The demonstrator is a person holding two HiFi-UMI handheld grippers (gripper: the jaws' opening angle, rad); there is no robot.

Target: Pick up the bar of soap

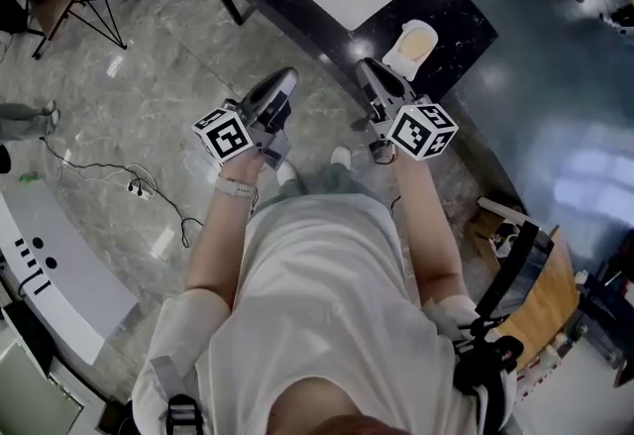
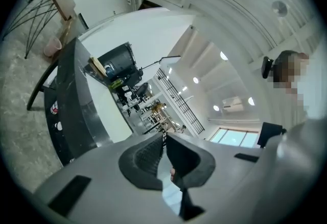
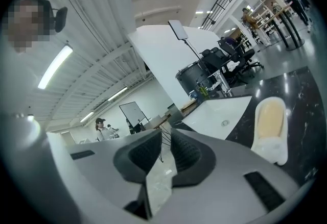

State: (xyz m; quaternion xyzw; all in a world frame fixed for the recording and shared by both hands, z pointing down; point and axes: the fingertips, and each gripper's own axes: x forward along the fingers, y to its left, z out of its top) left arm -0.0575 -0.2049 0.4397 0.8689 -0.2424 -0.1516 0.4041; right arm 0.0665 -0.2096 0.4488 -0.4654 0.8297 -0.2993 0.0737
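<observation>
Left claw [image 1: 282,82] and right claw [image 1: 369,67] are closed, empty, near a yellow bar of soap [image 1: 416,46] on the black tabletop [image 1: 464,23].

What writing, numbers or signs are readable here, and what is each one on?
No words or numbers can be read.
Left cube, right cube: black-and-white square patterns, no letters.
Red-and-white mark on the dark counter: too small to read.
Whiteboard: nothing legible.

The right gripper [image 3: 164,139], jaws together and empty, points left of the bar of soap [image 3: 271,117].
</observation>
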